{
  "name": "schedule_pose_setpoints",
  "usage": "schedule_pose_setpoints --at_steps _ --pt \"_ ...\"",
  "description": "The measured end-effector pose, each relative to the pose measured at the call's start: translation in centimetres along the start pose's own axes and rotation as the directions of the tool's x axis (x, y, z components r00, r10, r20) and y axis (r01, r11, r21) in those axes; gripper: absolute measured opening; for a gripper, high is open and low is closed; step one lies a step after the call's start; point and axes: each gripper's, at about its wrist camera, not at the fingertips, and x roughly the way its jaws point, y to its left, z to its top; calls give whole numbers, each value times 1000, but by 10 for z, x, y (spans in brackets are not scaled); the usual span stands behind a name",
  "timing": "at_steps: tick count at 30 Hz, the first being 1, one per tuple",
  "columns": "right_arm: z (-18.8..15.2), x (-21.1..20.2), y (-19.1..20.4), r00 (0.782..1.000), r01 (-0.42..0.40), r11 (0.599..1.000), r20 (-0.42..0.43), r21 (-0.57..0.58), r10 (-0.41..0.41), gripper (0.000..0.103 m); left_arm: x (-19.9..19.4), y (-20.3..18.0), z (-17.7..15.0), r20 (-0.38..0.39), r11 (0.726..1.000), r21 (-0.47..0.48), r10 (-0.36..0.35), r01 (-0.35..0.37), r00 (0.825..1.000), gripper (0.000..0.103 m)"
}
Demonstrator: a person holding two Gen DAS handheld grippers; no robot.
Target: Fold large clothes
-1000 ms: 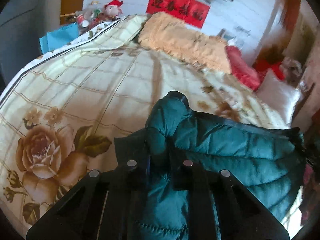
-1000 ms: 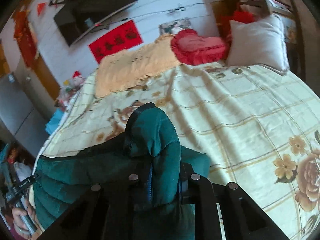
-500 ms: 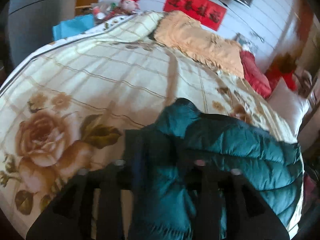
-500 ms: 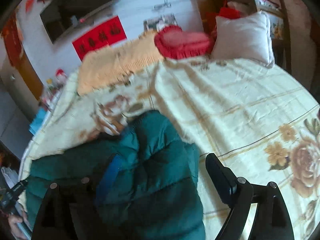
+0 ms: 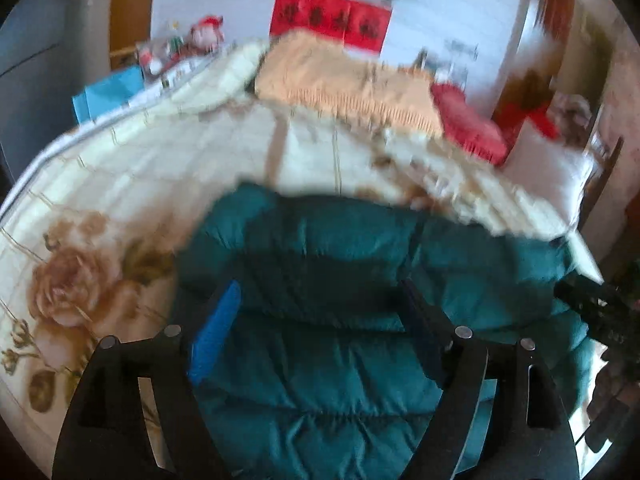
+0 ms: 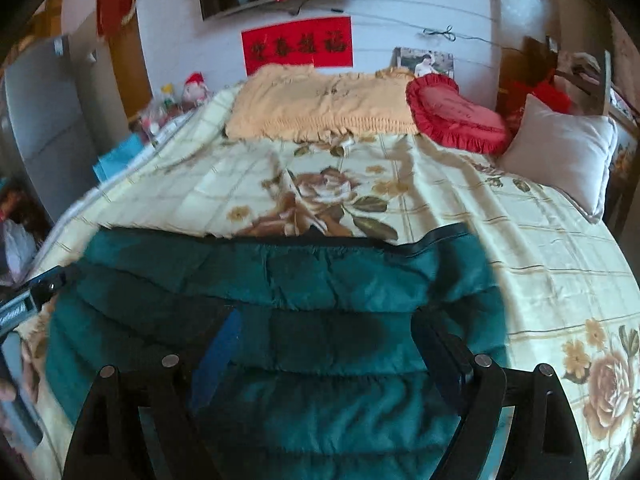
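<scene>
A dark green quilted jacket (image 6: 288,320) lies on the near part of a bed, on a cream bedspread (image 6: 460,208) printed with brown roses. The jacket is puffy, stitched in horizontal bands, and has a dark trim along its far edge. In the right wrist view it lies as a broad, fairly flat shape, wider than it is deep, with its far edge running nearly straight across the bedspread. In the left wrist view, which is blurred, the jacket (image 5: 328,320) looks more bunched, with a rounded hump at its far left.

The left gripper (image 5: 320,312) has its fingers spread wide, and the jacket fills the space between them; nothing is pinched. One finger (image 5: 216,332) shows a blue inner face. The right gripper (image 6: 324,344) is likewise spread wide above the jacket, gripping nothing; whether the fingertips touch the fabric cannot be told.

At the far end of the bed lie an orange fringed blanket (image 6: 316,104), a red heart-shaped cushion (image 6: 456,116) and, at the right, a pale pillow (image 6: 560,156). A red banner (image 6: 298,46) hangs on the wall beyond.
</scene>
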Motion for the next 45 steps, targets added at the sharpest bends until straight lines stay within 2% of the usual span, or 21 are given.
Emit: schedule_pose_setpoints --at_steps 2,4,7,15,18,21,26,29,32,35,37,39,42,45 --pt "-4 23 2 999 34 999 -28 -11 -34 85 12 -2 -5 -2 1000 6 19 -19 1000 81" --pt "-9 39 -2 999 40 999 -25 3 -40 85 17 -3 -7 20 999 19 26 -26 999 83" --pt "-12 54 -10 999 32 999 -35 43 -31 86 28 -7 -6 12 997 53 48 -49 999 84" --pt "-12 69 -6 996 82 996 -50 37 -80 88 40 -8 -7 9 995 80 65 -65 998 87" --pt "-10 54 -6 995 87 995 -62 45 -84 87 42 -7 -7 8 995 83 63 -63 998 87" --pt "-14 20 -9 999 43 997 -11 70 -43 87 43 -7 -7 1 996 78 49 -49 999 87" --pt "-38 -22 -31 1000 17 993 21 114 -20 87 43 -6 -7 3 995 81 50 -50 999 87" --pt "-56 -14 -39 997 76 994 -23 82 -75 88 43 -5 -7 5 996 79 46 -47 999 89" --pt "-71 1 -47 997 60 992 -46 111 -55 89 43 -5 -8 14 996 80 43 -44 999 91" --pt "-70 4 -42 994 89 994 -71 70 -84 91 42 -5 -7 19 995 81 51 -52 999 91" --pt "-64 -3 -46 992 90 991 -100 94 -81 91 39 -6 -7 18 994 87 61 -62 998 91" --pt "-61 -21 -49 994 92 988 -70 127 -83 90 32 -7 -7 5 993 96 64 -64 998 91" --pt "-59 -51 -42 1000 24 989 1 147 -24 90 20 -4 -9 -6 996 75 56 -56 998 91" --pt "-54 -56 -23 1000 -9 994 5 107 9 90 5 -2 -13 6 997 60 49 -49 999 91"
